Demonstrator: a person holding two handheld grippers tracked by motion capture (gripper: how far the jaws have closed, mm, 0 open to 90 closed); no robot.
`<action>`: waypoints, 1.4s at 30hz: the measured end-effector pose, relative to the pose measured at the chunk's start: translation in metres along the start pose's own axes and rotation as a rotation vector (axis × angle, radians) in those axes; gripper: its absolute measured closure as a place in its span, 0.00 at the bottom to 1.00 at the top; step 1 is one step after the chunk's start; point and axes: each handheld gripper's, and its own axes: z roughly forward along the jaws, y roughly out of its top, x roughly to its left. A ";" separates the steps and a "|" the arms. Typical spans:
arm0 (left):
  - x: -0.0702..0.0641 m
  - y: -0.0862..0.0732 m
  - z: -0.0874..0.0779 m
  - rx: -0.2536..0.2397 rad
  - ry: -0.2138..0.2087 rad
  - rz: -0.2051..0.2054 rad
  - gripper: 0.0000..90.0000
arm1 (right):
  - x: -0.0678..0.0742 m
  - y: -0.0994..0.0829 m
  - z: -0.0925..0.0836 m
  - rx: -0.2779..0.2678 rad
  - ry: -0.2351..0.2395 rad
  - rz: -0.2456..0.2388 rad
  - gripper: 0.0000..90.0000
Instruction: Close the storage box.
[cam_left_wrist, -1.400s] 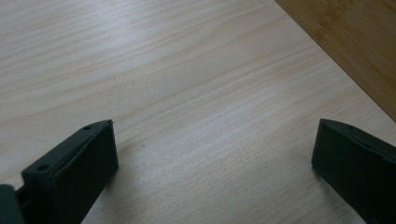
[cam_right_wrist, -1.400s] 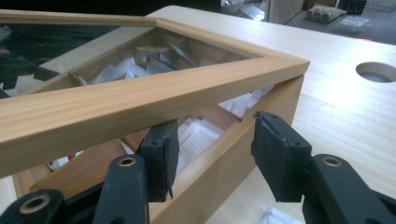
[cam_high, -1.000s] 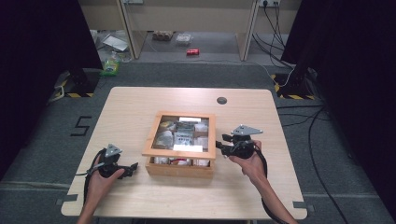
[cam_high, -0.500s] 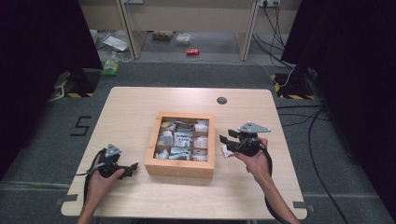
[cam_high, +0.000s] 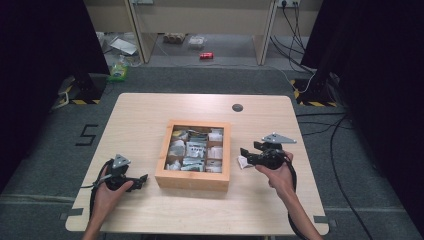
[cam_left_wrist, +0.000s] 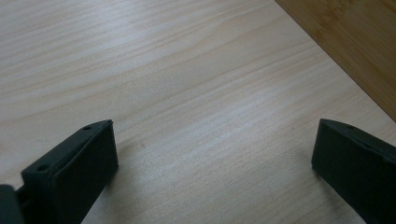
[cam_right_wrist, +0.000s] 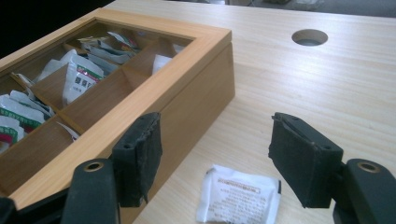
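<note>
Small white paper sachet (cam_right_wrist: 239, 194), flat, square, printed with fine text: lies on the table just beside the right wall of the wooden compartment box (cam_right_wrist: 196, 107), below and between the right gripper's (cam_right_wrist: 215, 158) jaws. Box: light wood, divided into cells, holding more white sachets (cam_high: 195, 149). Table (cam_high: 145, 115): pale wood grain, round cable hole (cam_high: 237, 107); grey floor beyond. Right gripper: jaws just opening, now wide, gripping nothing. Left gripper (cam_left_wrist: 212, 163): jaws wide over bare tabletop, empty.
</note>
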 end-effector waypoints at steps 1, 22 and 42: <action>0.000 0.000 0.000 0.000 0.000 0.000 0.00 | -0.001 -0.001 -0.001 0.002 -0.001 0.003 0.38; 0.000 0.000 0.000 0.000 0.000 0.000 0.00 | -0.008 -0.029 -0.011 0.061 -0.048 0.019 0.35; 0.000 0.000 0.000 0.000 0.000 0.000 0.00 | -0.010 -0.058 -0.017 0.125 -0.073 0.003 0.34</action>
